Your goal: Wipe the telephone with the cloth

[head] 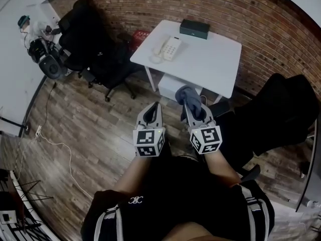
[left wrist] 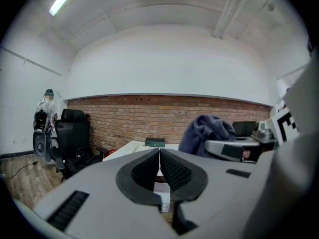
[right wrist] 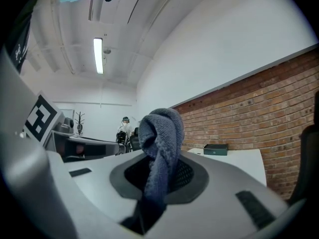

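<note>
A white telephone (head: 168,48) lies on the white table (head: 210,64) near its left end, well ahead of both grippers. My right gripper (head: 191,106) is shut on a blue-grey cloth (head: 188,97), which bunches up above the jaws; the cloth (right wrist: 160,148) fills the middle of the right gripper view. My left gripper (head: 152,112) hangs beside it over the wood floor, jaws closed together with nothing between them. In the left gripper view the left gripper (left wrist: 159,156) points at the table (left wrist: 130,147), with the cloth (left wrist: 207,132) at the right.
A dark green box (head: 194,28) sits at the table's far edge. A black office chair (head: 93,39) stands left of the table and another black chair (head: 281,114) at the right. A red crate (head: 141,36) and a white box (head: 173,86) lie under the table. Cables (head: 55,144) run across the floor.
</note>
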A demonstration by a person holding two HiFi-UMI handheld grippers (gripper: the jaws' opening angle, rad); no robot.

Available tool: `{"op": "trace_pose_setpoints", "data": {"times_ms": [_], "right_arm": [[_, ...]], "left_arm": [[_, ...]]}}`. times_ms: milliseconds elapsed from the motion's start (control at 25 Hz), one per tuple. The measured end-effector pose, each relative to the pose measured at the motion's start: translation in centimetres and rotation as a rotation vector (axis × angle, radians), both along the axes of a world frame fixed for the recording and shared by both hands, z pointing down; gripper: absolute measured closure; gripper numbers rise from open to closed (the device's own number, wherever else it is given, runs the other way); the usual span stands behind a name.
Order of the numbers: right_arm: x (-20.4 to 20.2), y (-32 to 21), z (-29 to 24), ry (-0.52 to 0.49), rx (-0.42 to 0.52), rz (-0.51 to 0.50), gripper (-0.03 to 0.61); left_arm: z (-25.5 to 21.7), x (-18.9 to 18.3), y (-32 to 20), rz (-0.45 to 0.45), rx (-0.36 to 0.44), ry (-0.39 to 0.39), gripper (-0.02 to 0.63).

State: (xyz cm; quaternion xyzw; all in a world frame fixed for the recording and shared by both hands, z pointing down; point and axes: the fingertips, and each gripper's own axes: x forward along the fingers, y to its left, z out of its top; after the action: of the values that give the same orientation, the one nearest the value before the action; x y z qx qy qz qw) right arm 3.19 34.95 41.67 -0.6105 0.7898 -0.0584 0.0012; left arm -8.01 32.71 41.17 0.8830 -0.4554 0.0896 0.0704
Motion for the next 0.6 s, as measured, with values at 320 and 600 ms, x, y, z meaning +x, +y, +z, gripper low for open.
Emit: {"op": "trace_pose_setpoints", "data": {"times_ms": [320, 600], "right_arm": [[-0.8, -5.3, 1.2, -0.003, -0.017, -0.073, 0.538], [-1.2, -12.3, 1.2, 0.033, -0.018, -0.062, 0.538]], "left_arm": [[1.4, 0.3, -5.4, 0.003, -0.02, 0.025, 0.609], [0.8, 0.2, -13.2, -0.01, 0.002, 0.057, 0.609]]}}
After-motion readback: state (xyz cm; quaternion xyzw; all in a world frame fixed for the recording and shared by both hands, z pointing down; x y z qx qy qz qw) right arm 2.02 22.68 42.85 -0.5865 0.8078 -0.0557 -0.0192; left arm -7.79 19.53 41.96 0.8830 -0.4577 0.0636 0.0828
